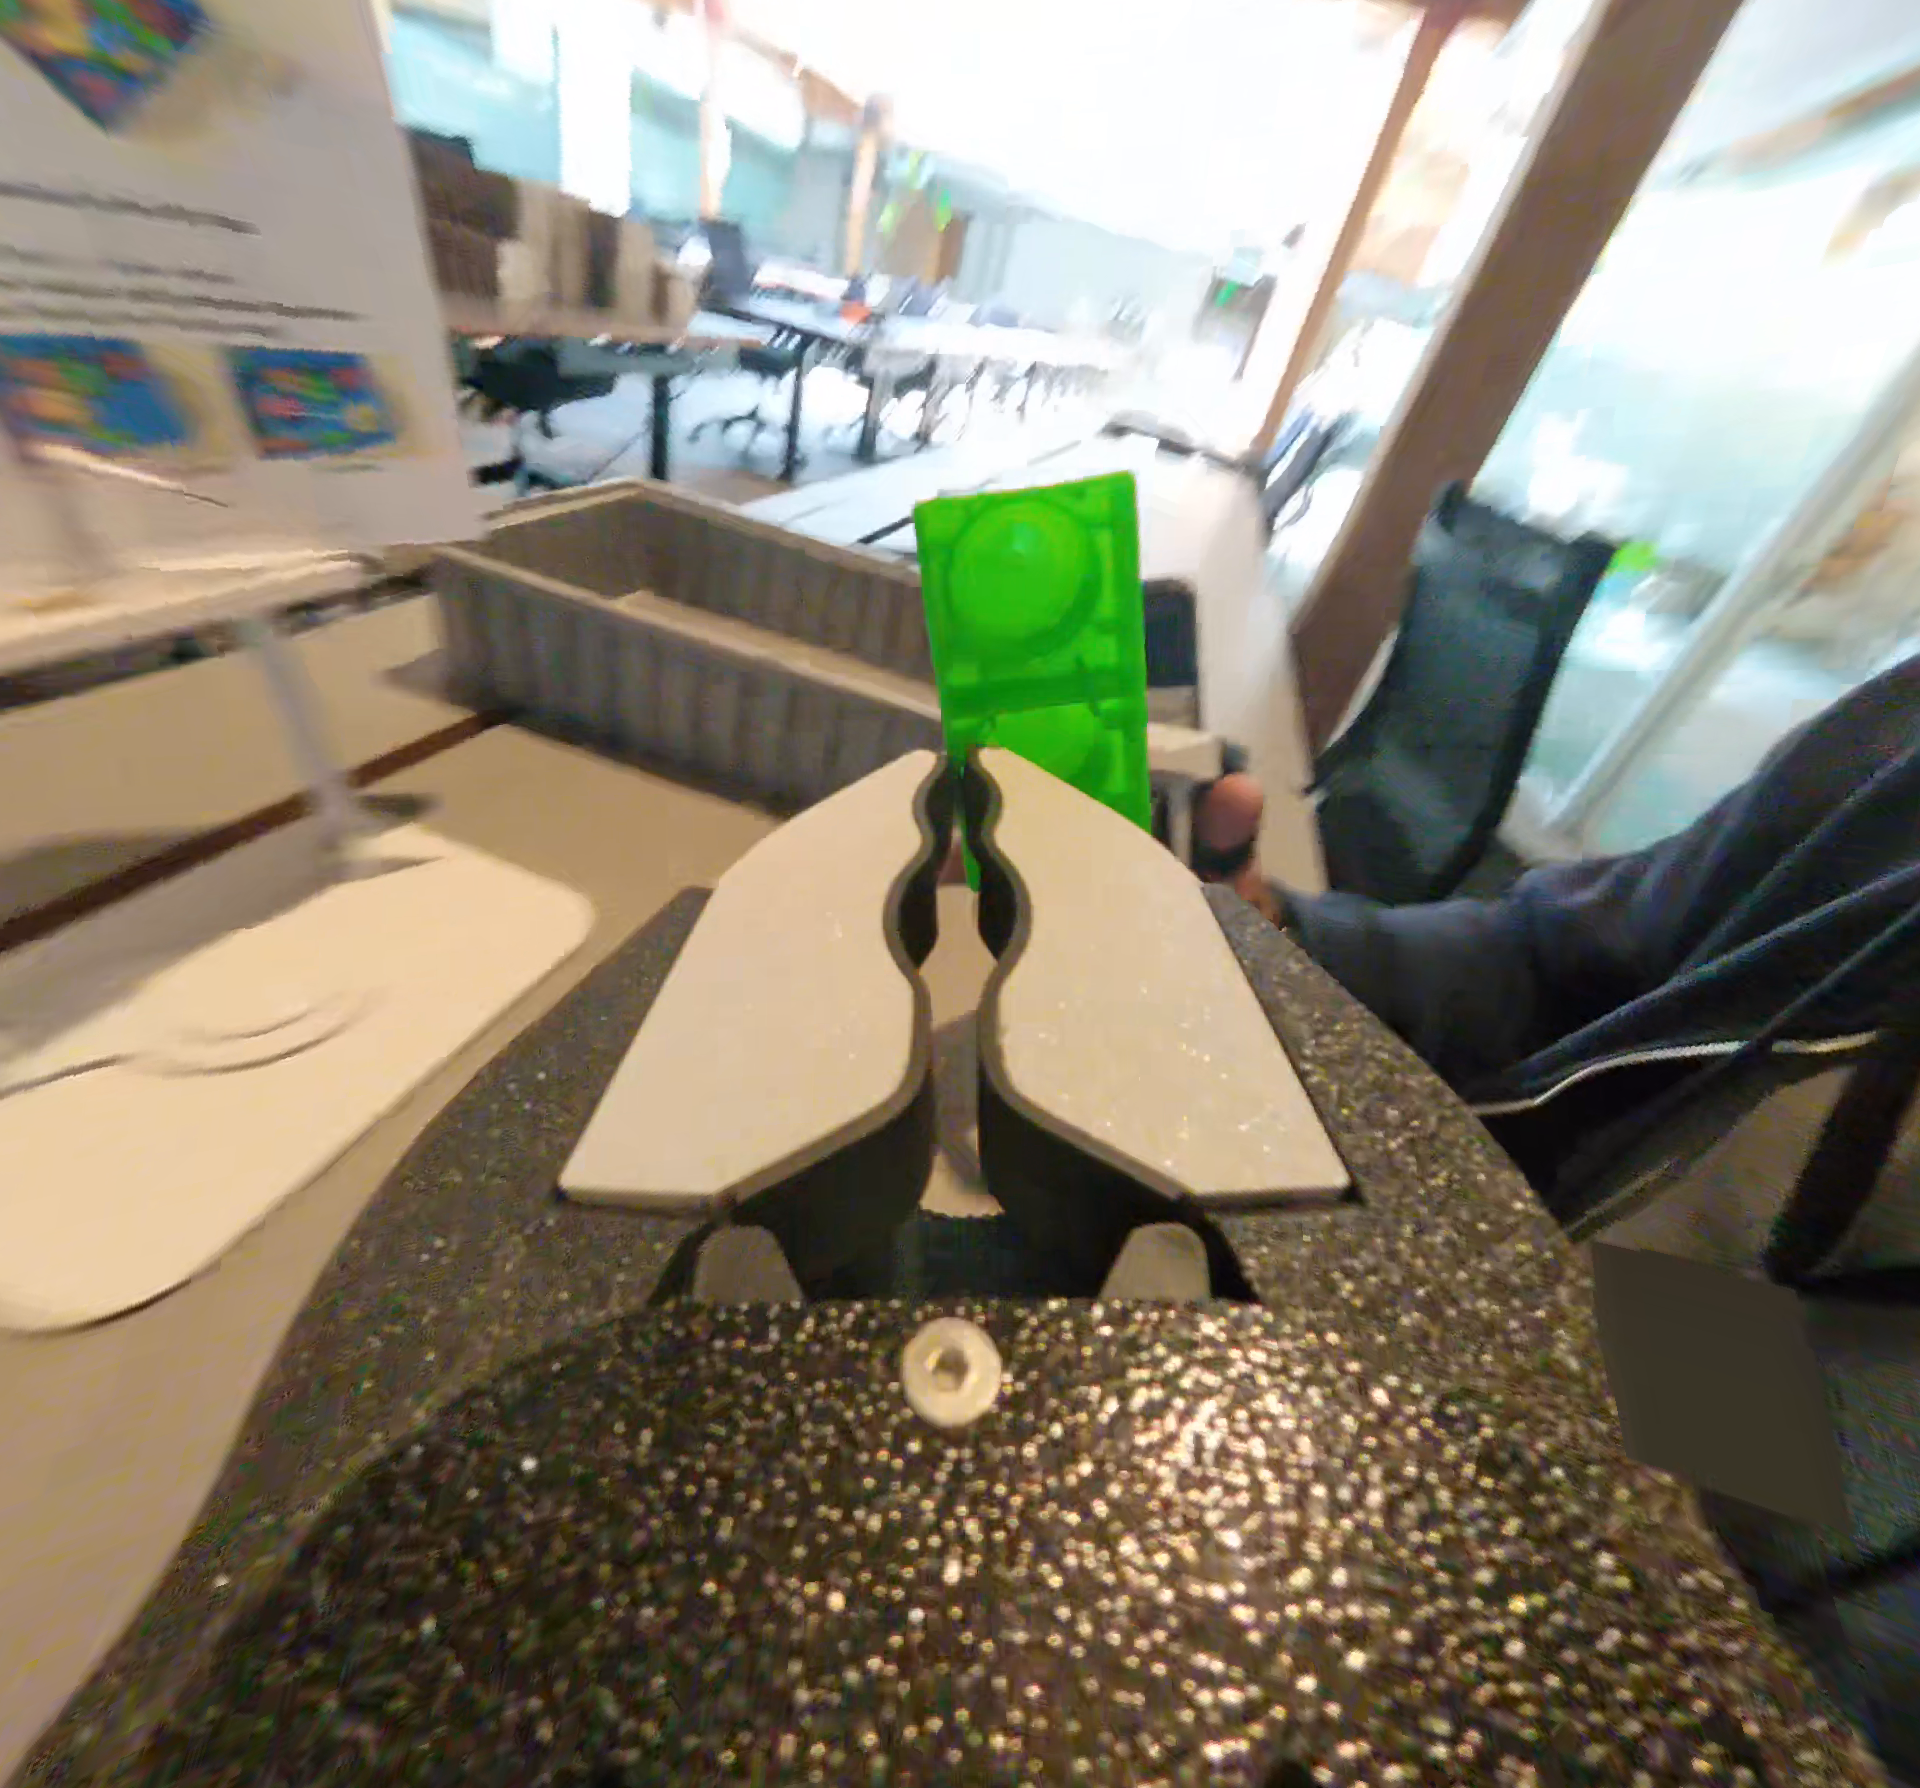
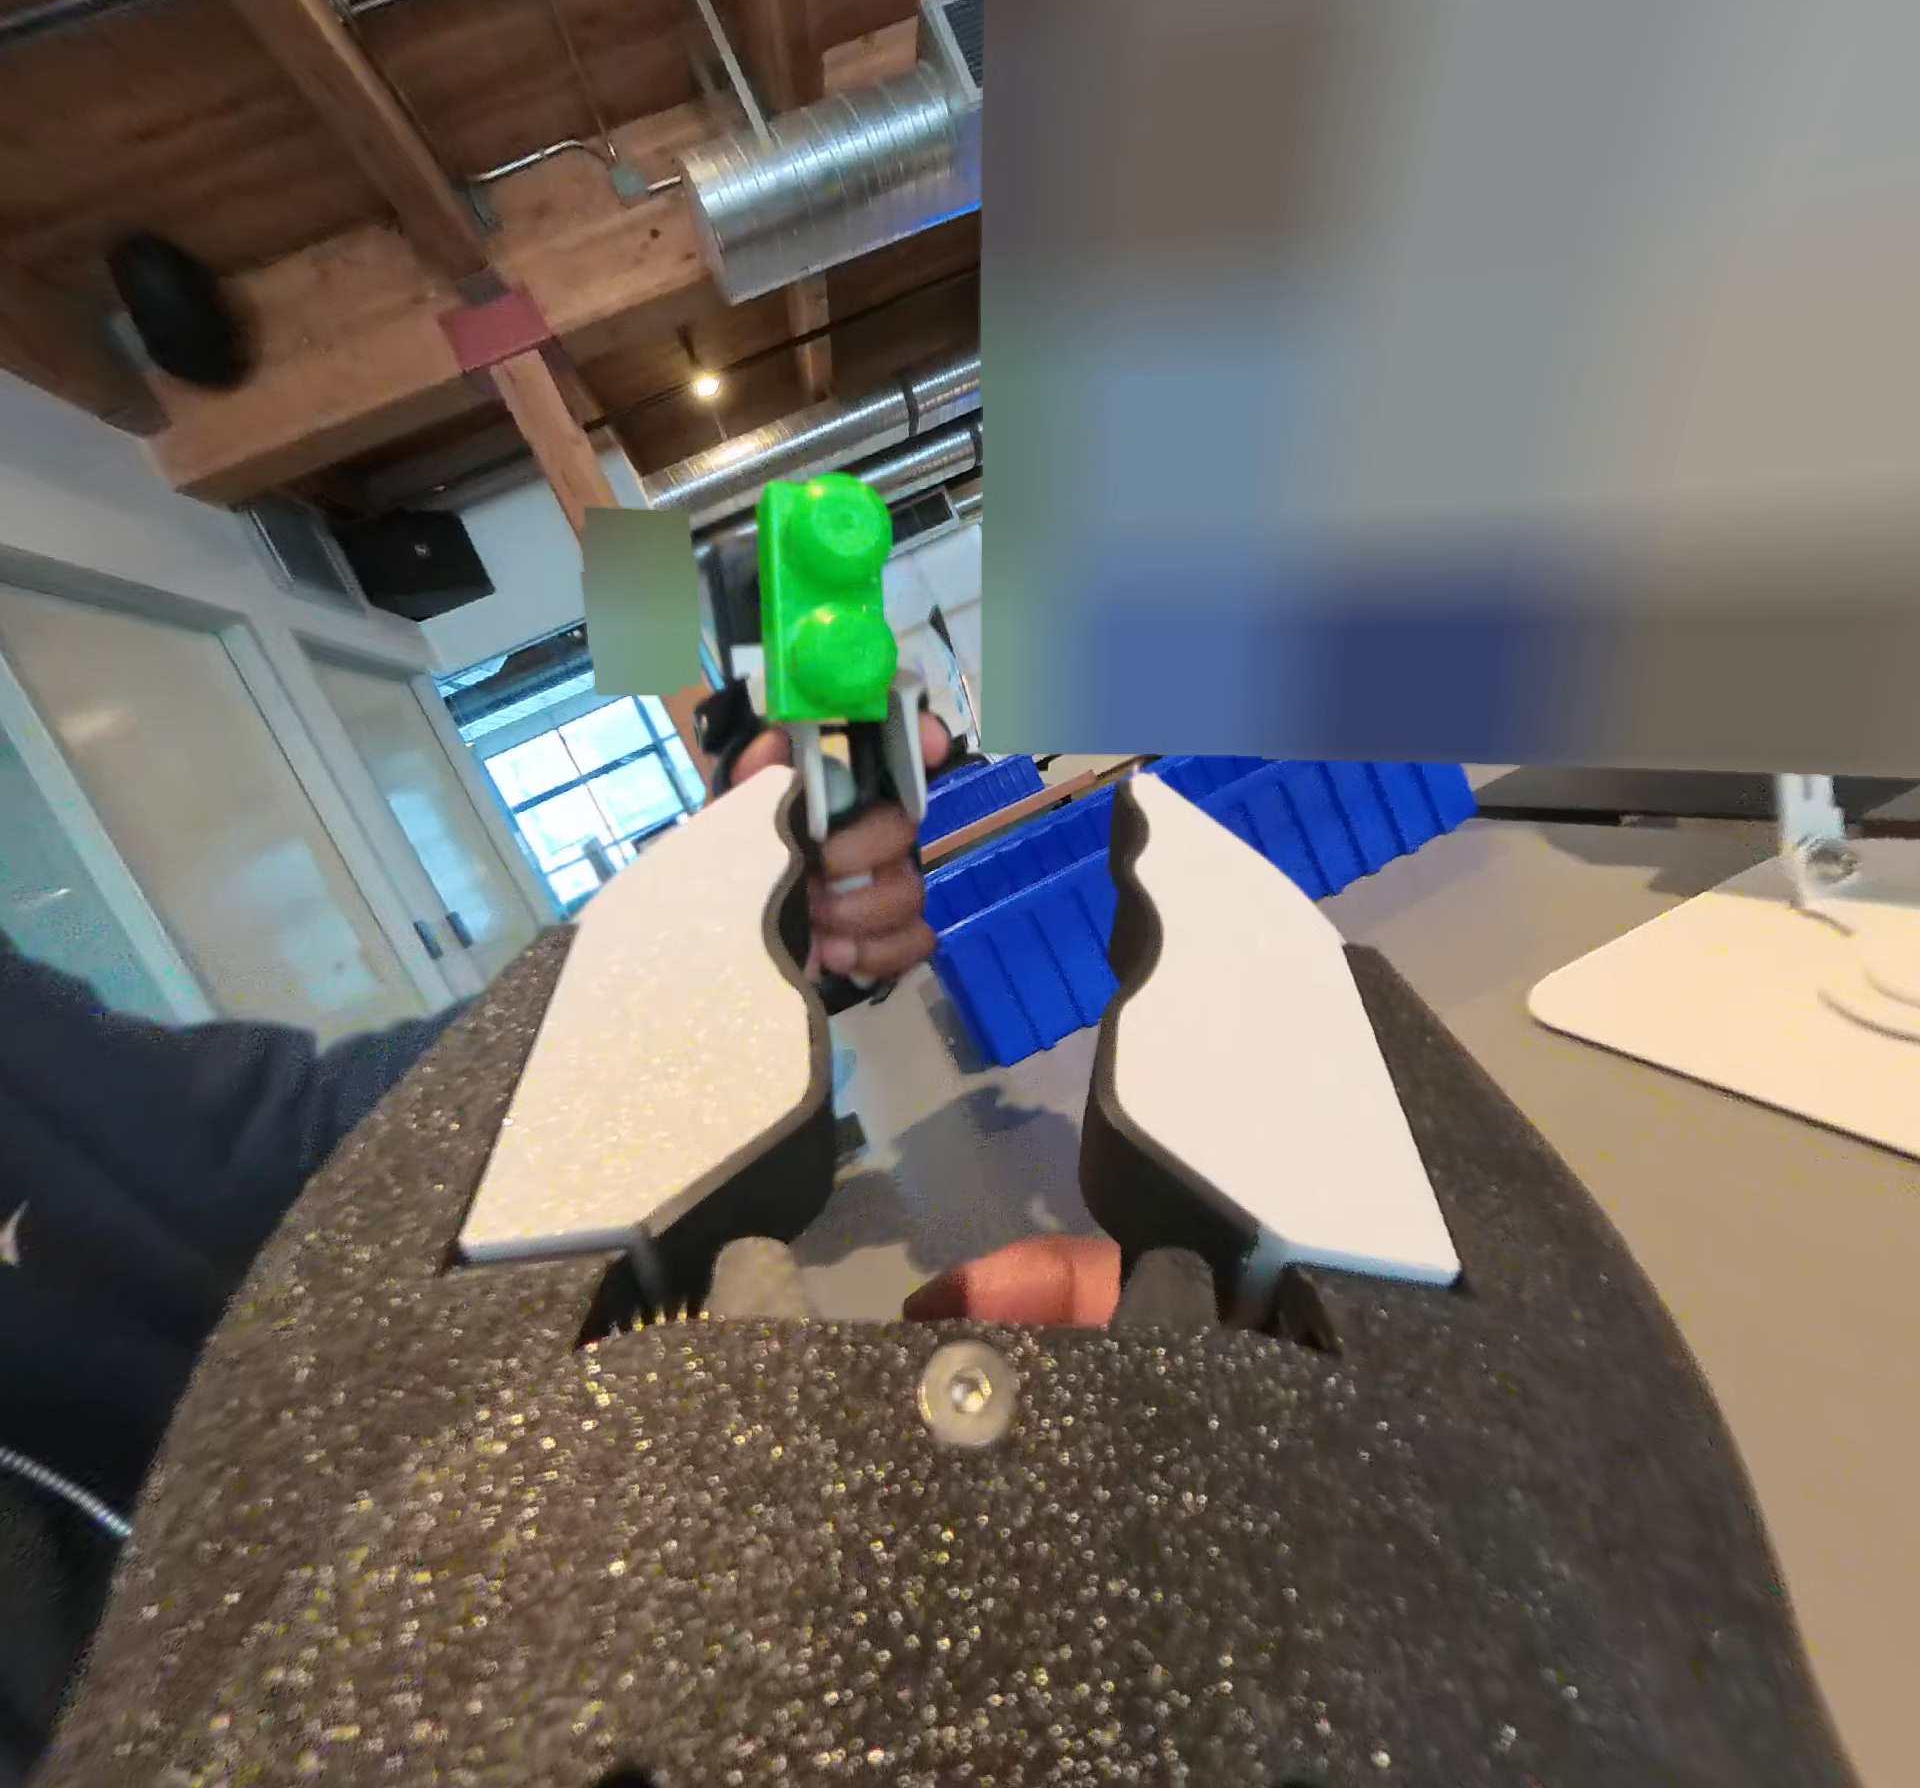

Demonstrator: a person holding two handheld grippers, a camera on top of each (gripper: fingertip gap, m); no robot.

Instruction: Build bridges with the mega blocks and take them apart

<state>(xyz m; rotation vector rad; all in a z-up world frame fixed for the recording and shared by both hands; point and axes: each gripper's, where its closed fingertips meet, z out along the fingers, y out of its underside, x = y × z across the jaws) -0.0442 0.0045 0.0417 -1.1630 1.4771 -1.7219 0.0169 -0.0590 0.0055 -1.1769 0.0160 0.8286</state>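
Green and two studs long, the block point(image 1: 1029, 637) stands upright above the table, its lower end pinched between the tips of the left gripper point(image 1: 961, 777), whose fingers are pressed almost together on it. Its long axis runs up and down, leaning slightly. In the left wrist view its hollow underside faces the camera; in the right wrist view its two round studs face the right gripper point(image 2: 956, 803), one above the other. That right gripper is spread wide and holds nothing, and sits apart from the block, pointing at it. A hand point(image 2: 868, 891) grips the left tool's handle below the block. Behind lie a grey bin point(image 1: 665, 626) and blue bins point(image 2: 1039, 938) on the table point(image 2: 1662, 1271), with a white pad point(image 1: 239, 1042) beside.
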